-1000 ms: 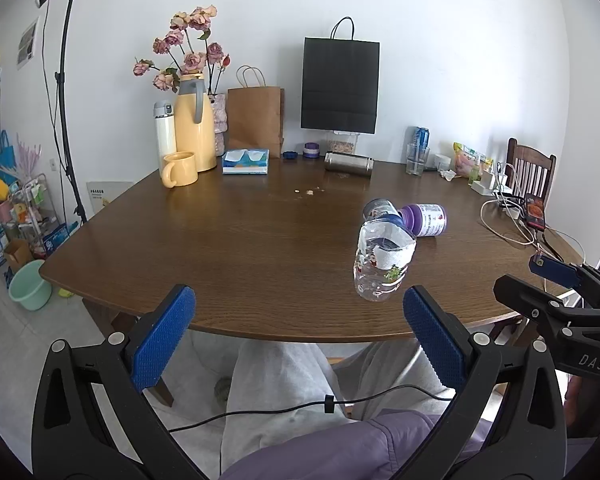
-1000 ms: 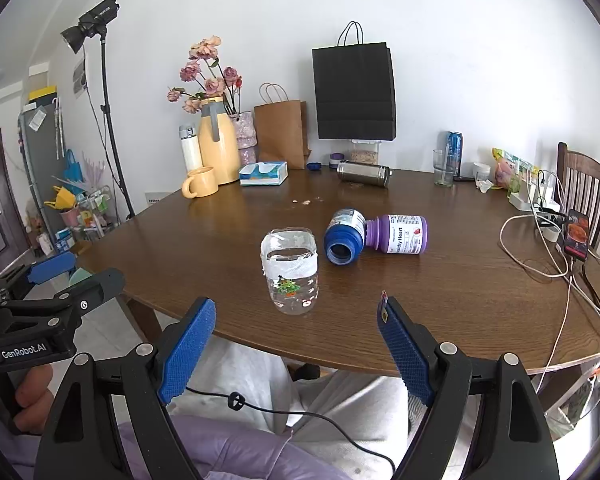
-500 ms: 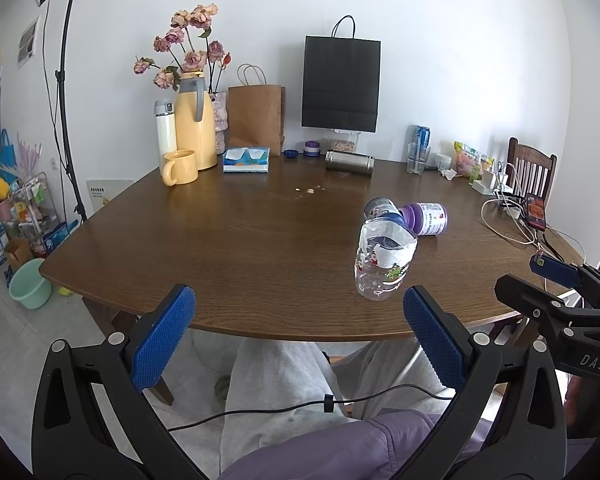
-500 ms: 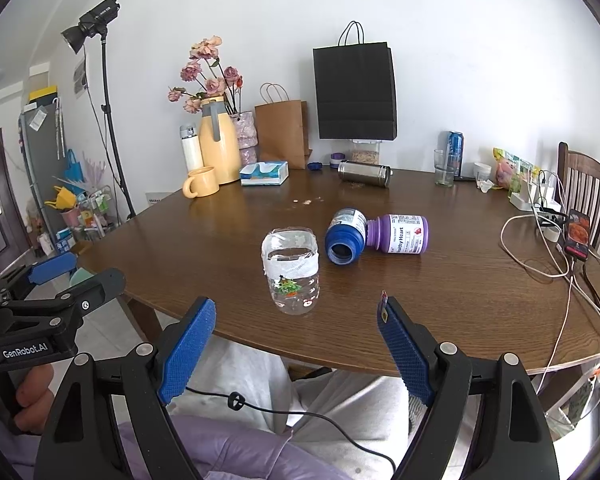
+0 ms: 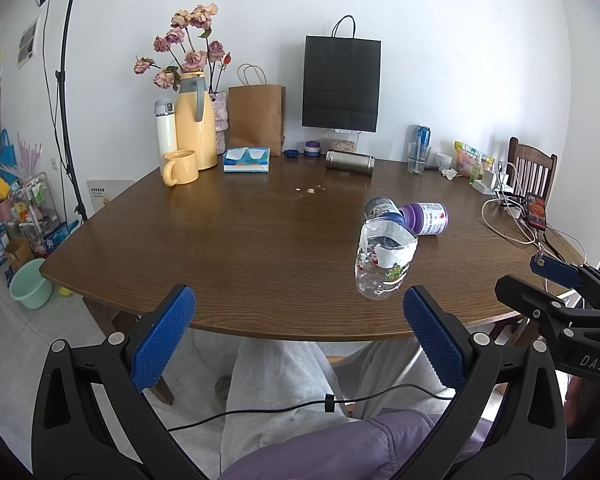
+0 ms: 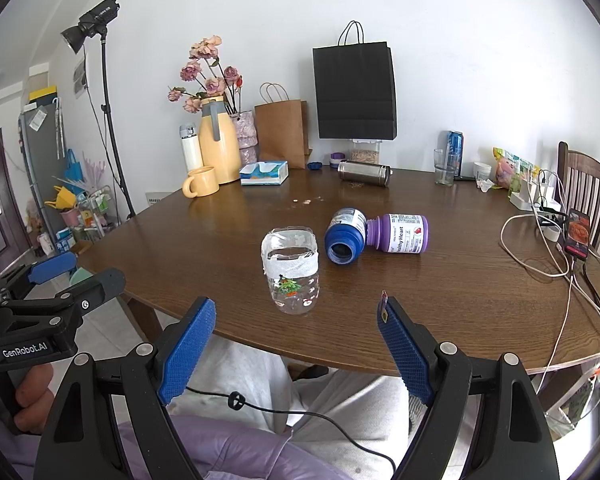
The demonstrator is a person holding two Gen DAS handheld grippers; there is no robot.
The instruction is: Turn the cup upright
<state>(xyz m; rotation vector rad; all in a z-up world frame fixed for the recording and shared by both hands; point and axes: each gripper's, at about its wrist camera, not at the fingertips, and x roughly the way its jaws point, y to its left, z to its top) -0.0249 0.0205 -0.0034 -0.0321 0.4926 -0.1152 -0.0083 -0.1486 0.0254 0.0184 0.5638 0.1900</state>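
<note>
The cup (image 6: 291,271), a clear plastic one with a white paper band and small Christmas stickers, stands on the table (image 6: 220,232) near its front edge, mouth up as far as the right view shows. In the left view the cup (image 5: 385,261) looks tilted, though that may be lens bend.

Just behind the cup, to its right, lies a blue bottle (image 6: 345,236) on its side, its dark open end facing the camera. A purple bottle (image 6: 401,234) lies on its side right of the blue one, neck toward it; whether they touch cannot be told. In the left view both sit directly behind the cup, the purple bottle (image 5: 428,218) partly hidden.

The right gripper (image 6: 296,350) is spread wide, fingers either side of the cup's line but in front of the table edge, well short of the cup and holding nothing. The left gripper (image 5: 298,334) is also spread wide and empty, in front of the table edge, left of the cup. Each gripper appears at the edge of the other's view: right gripper (image 5: 556,292), left gripper (image 6: 56,280).

Far behind the cup, along the wall side of the table, stand a yellow mug (image 6: 201,182), a yellow jug (image 6: 219,144) with flowers (image 6: 206,74) behind it, a tissue box (image 6: 264,173), a brown bag (image 6: 282,132) and a black bag (image 6: 354,88). A steel flask (image 6: 364,173) lies on its side there. Far right of the cup, cables (image 6: 540,252) and a phone (image 6: 577,233) rest by a chair (image 6: 586,188).
</note>
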